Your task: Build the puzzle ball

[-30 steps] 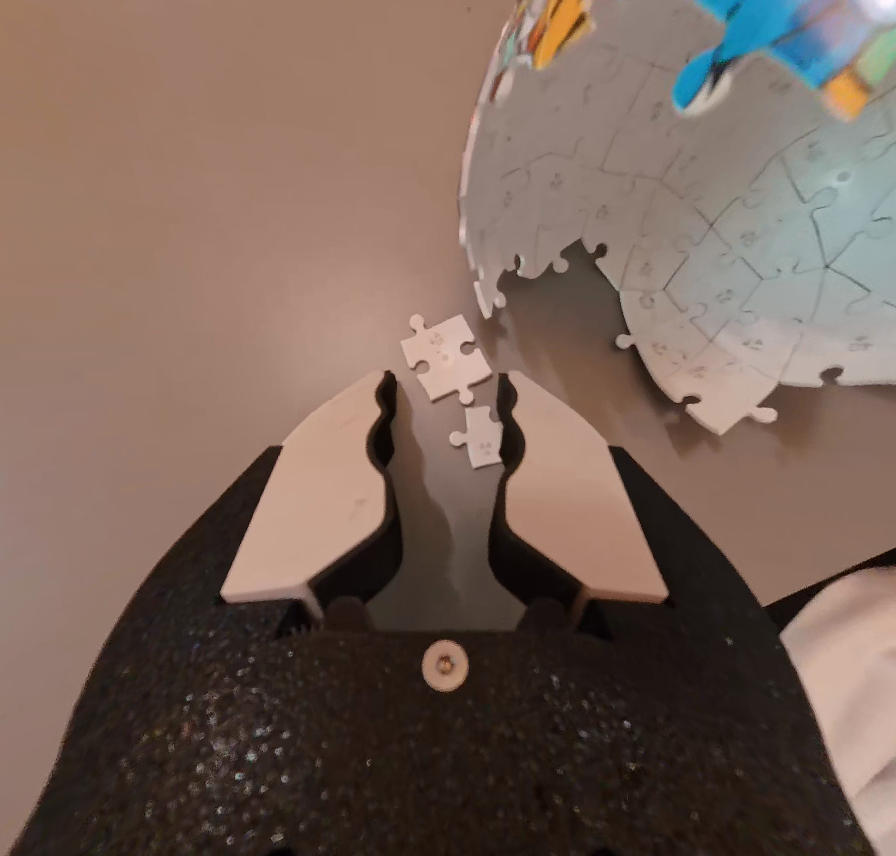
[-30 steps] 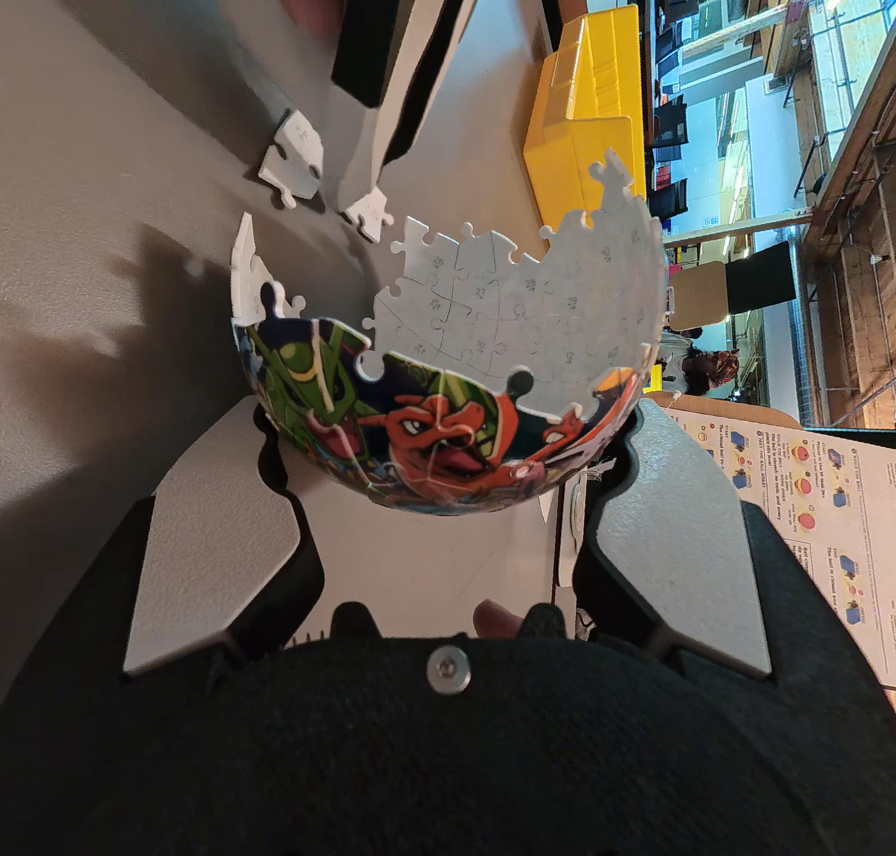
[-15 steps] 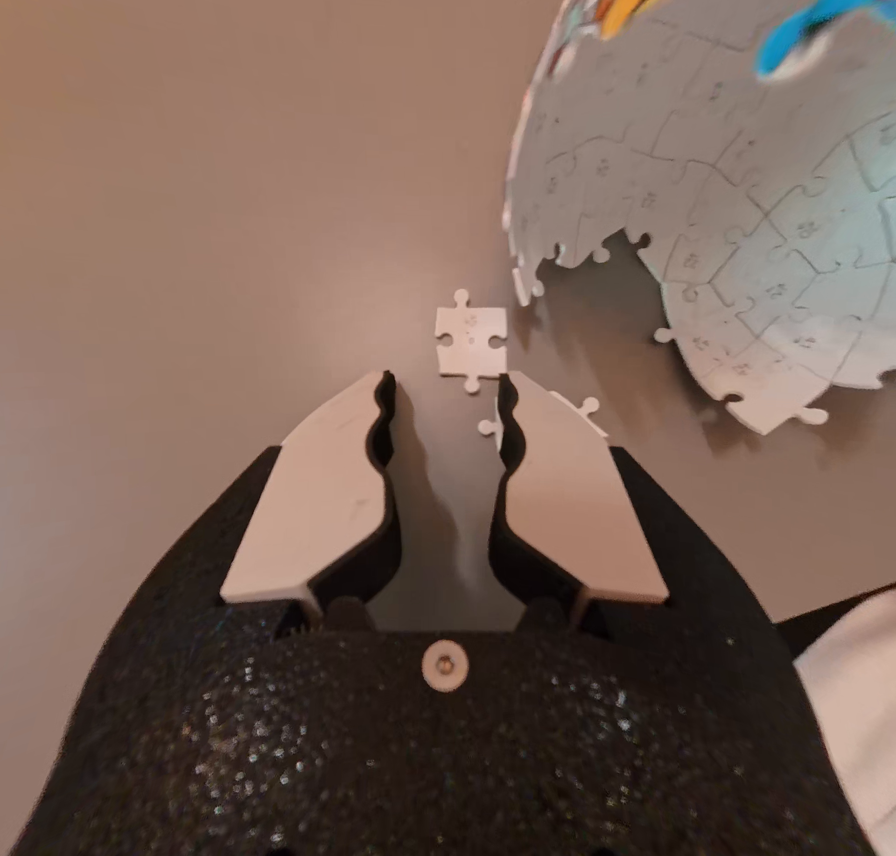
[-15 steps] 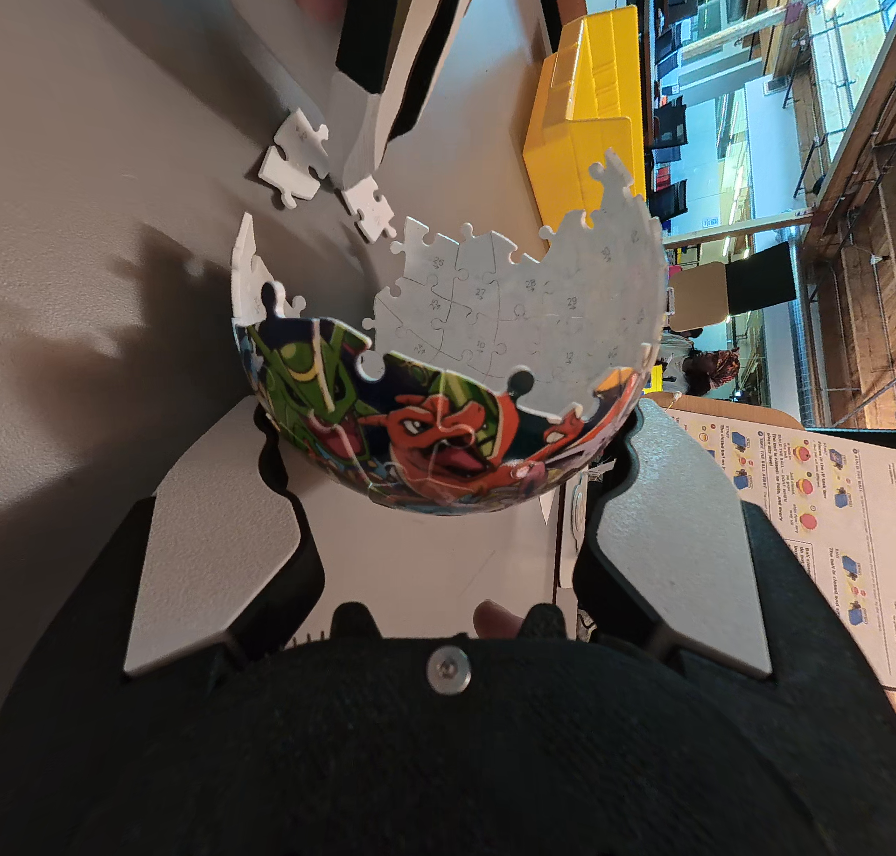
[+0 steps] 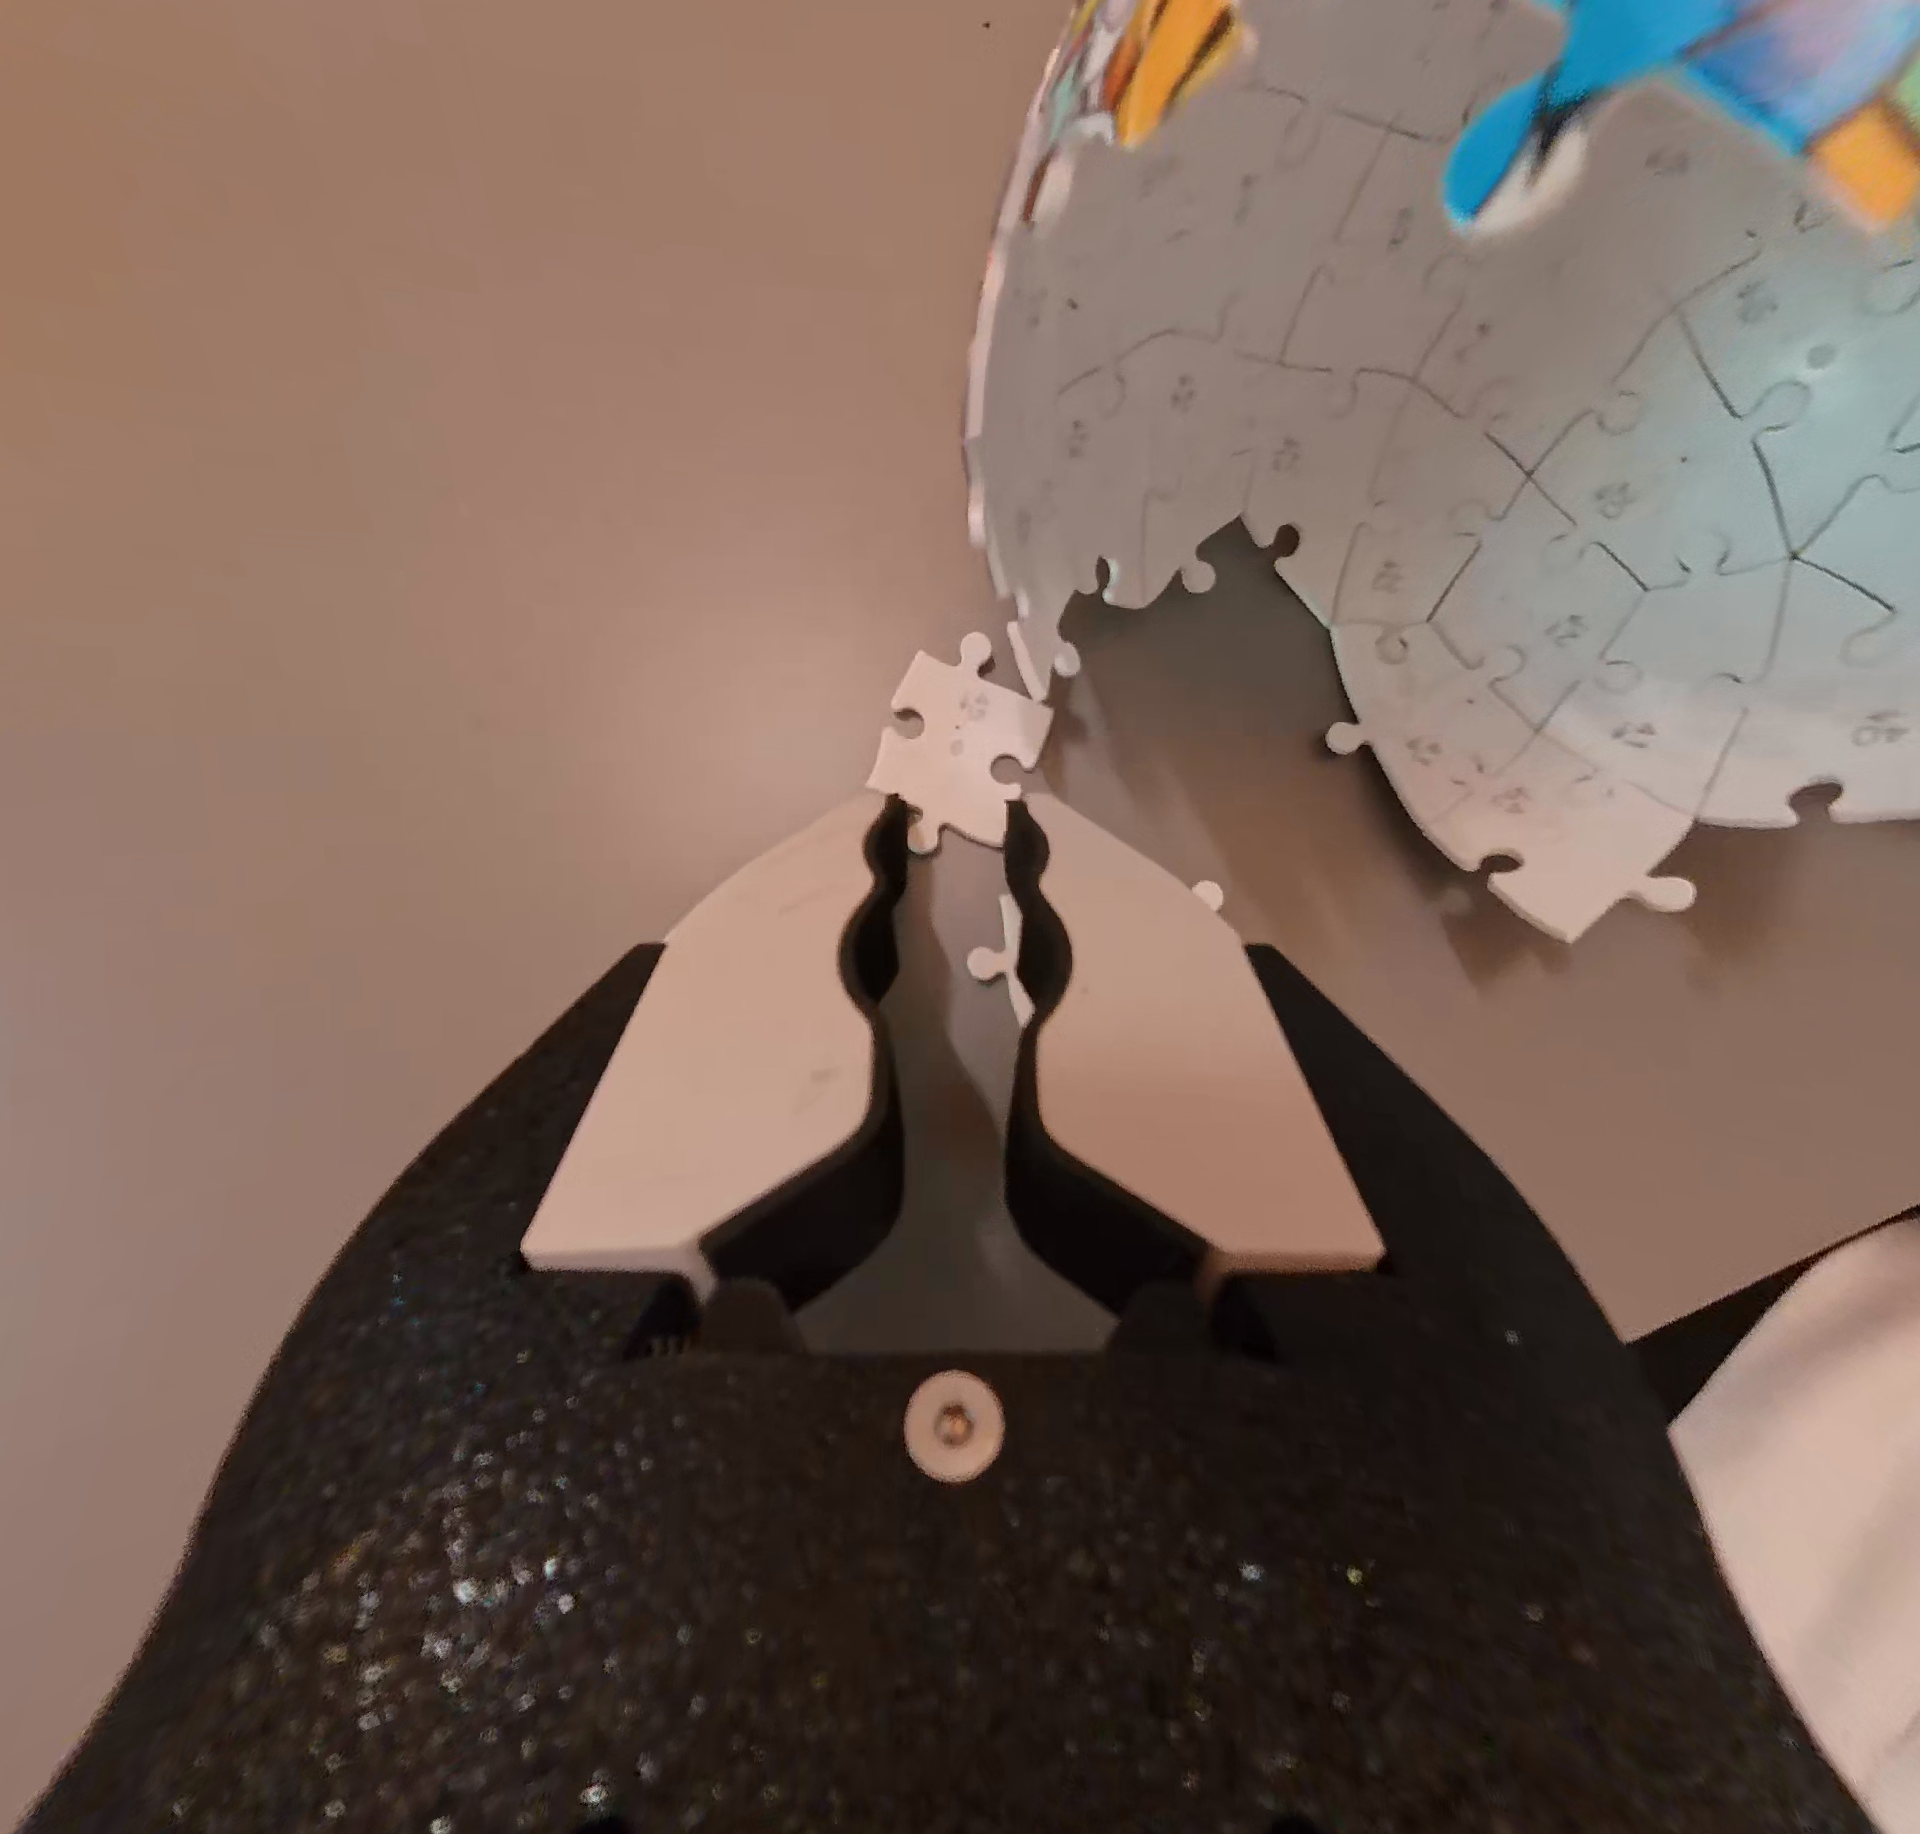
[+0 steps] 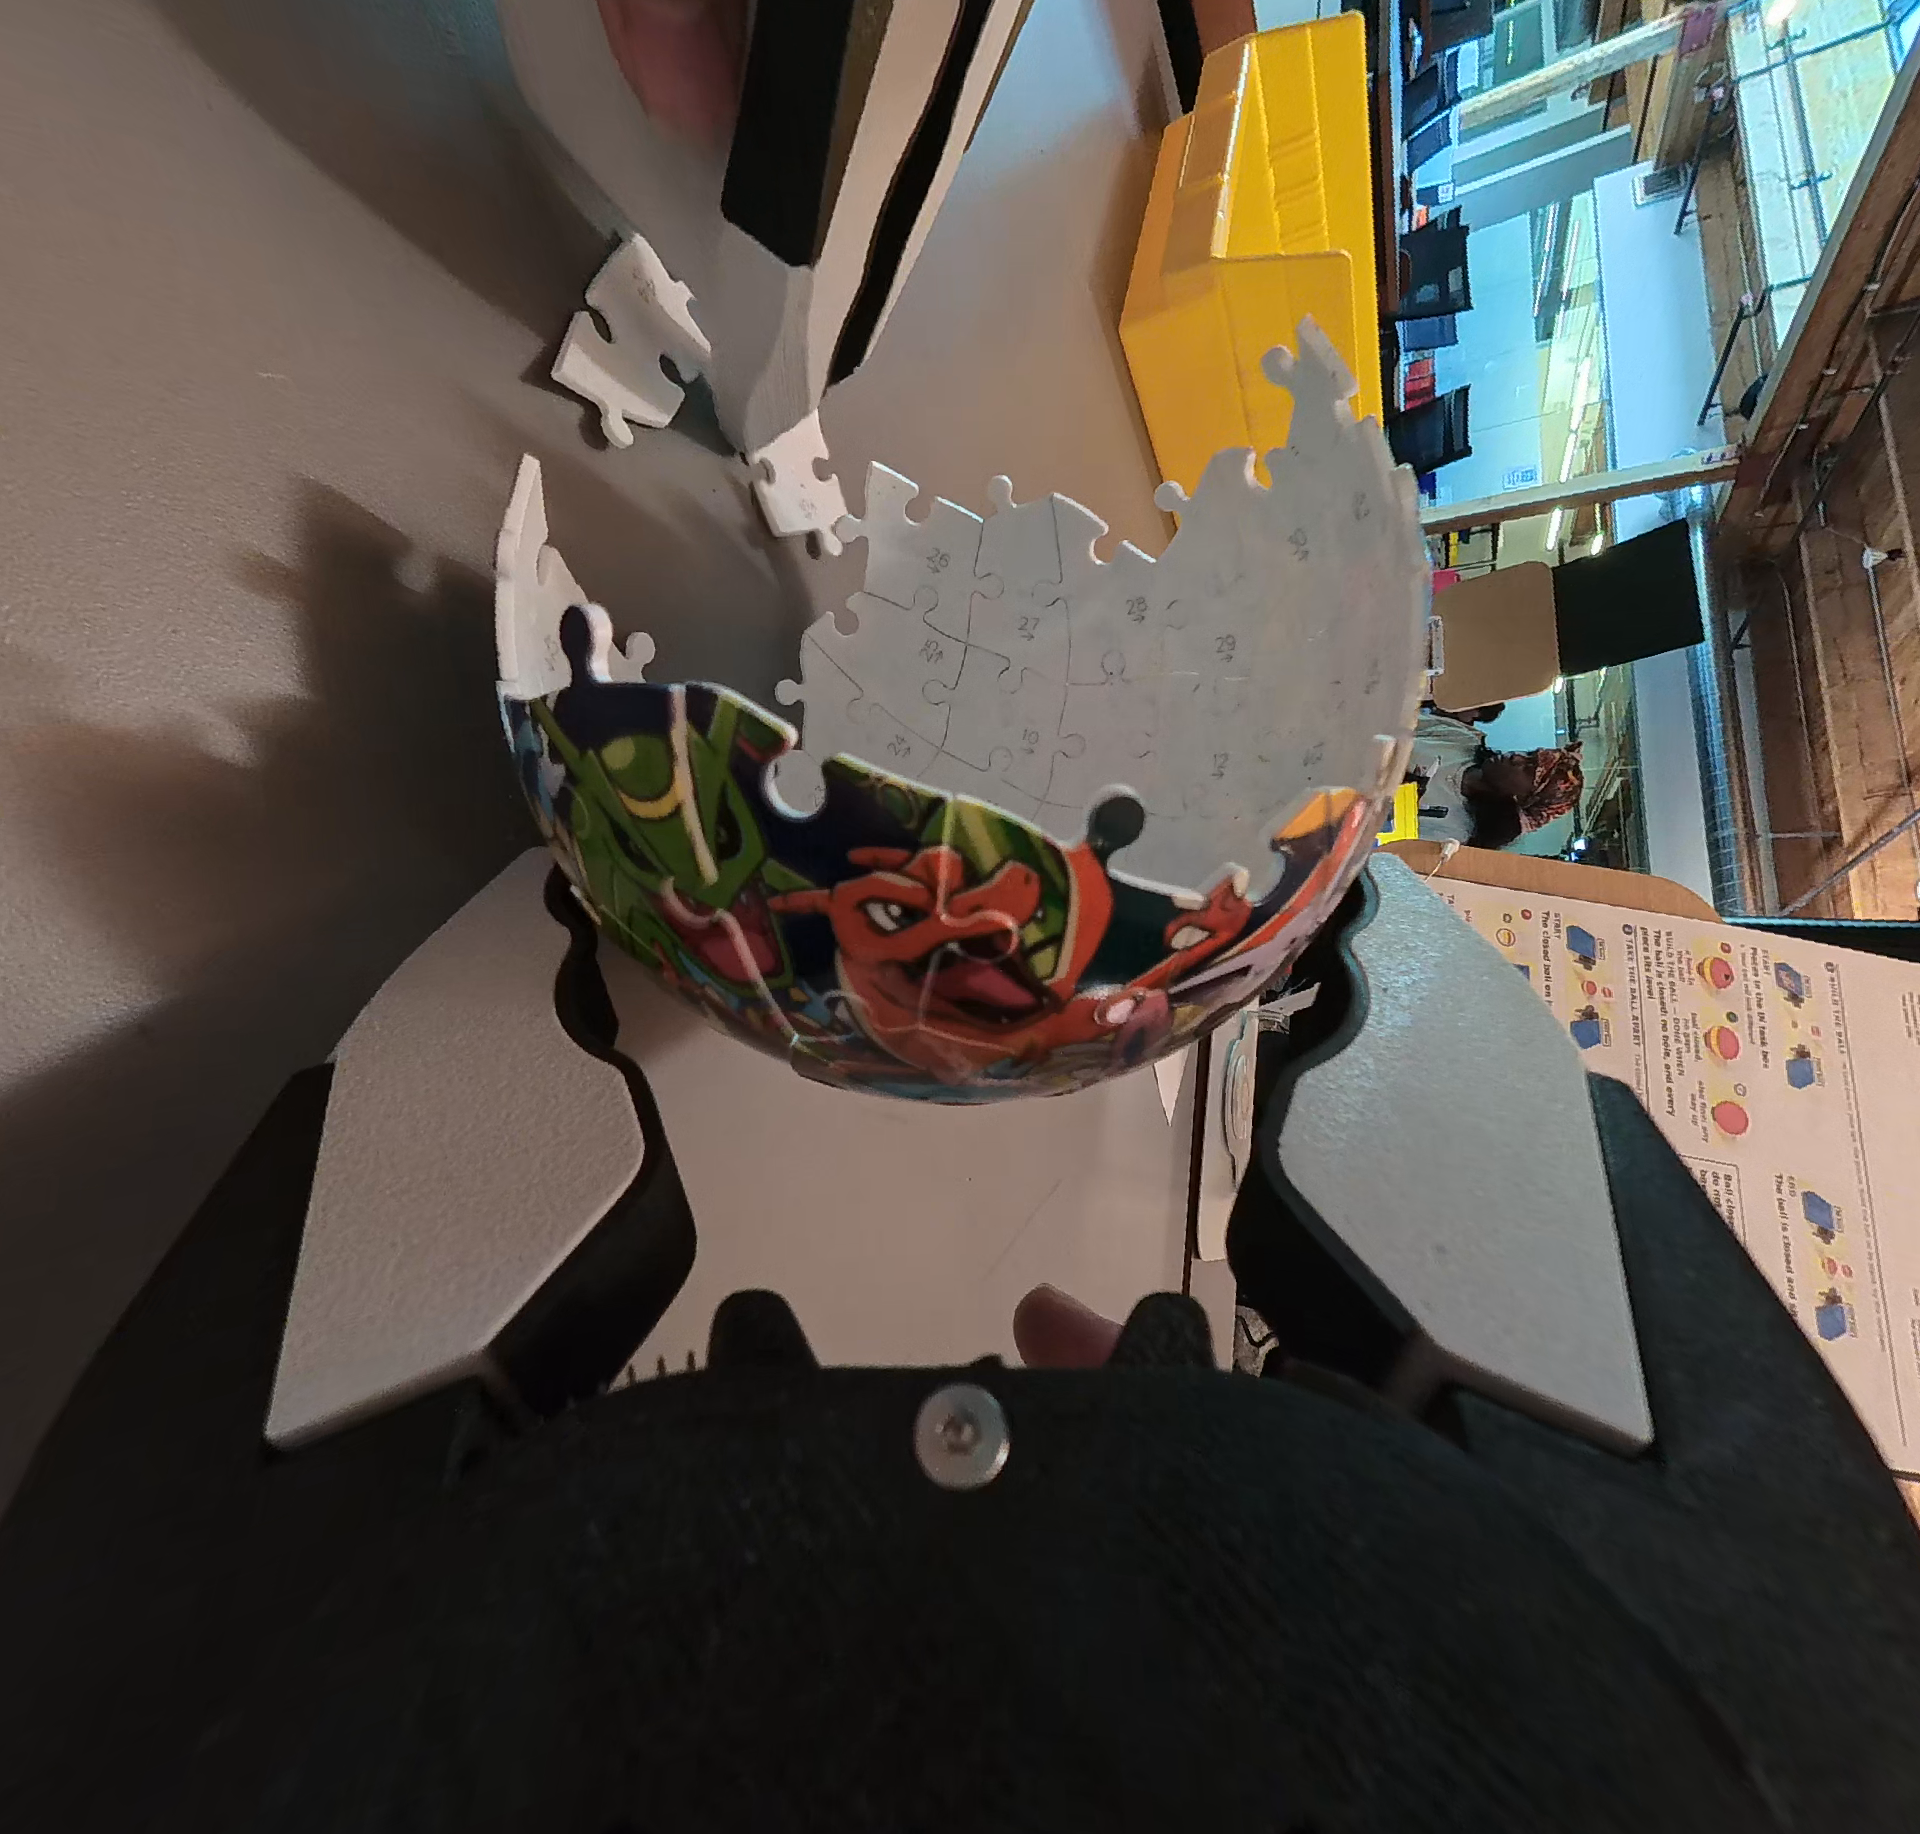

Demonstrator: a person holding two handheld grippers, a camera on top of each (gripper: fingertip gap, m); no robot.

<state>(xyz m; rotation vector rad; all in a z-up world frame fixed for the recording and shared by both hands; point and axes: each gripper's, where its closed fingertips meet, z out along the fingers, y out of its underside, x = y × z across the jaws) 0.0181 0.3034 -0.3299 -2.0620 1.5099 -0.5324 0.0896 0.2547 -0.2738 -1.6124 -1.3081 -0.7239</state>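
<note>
The partly built puzzle ball [image 6: 935, 932] is an open shell, printed in colour outside and white inside. My right gripper [image 6: 961, 901] is shut on it, one finger on each side, and holds it above the grey table. In the left wrist view the ball [image 5: 1507, 485] hangs at the upper right. My left gripper [image 5: 951, 813] has its tips closed on the edge of a white loose puzzle piece [image 5: 961, 740] on the table. A second white piece [image 5: 992, 953] lies partly under its right finger. The right wrist view shows the left gripper [image 6: 774, 413] and both pieces [image 6: 634, 350] [image 6: 800, 485] just beyond the ball's rim.
A yellow box [image 6: 1247, 278] stands on the table [image 6: 260, 434] behind the ball. A printed instruction sheet [image 6: 1662, 1057] lies at the right. A white sleeve [image 5: 1818, 1421] shows at the lower right of the left wrist view. A workshop with a person lies far behind. The grippers' ends are close to 12 cm from one another.
My left gripper's fingers have closed from a wider gap onto the loose piece, which has turned. The second piece has slid under the right finger. The right gripper has stayed still, holding the ball.
</note>
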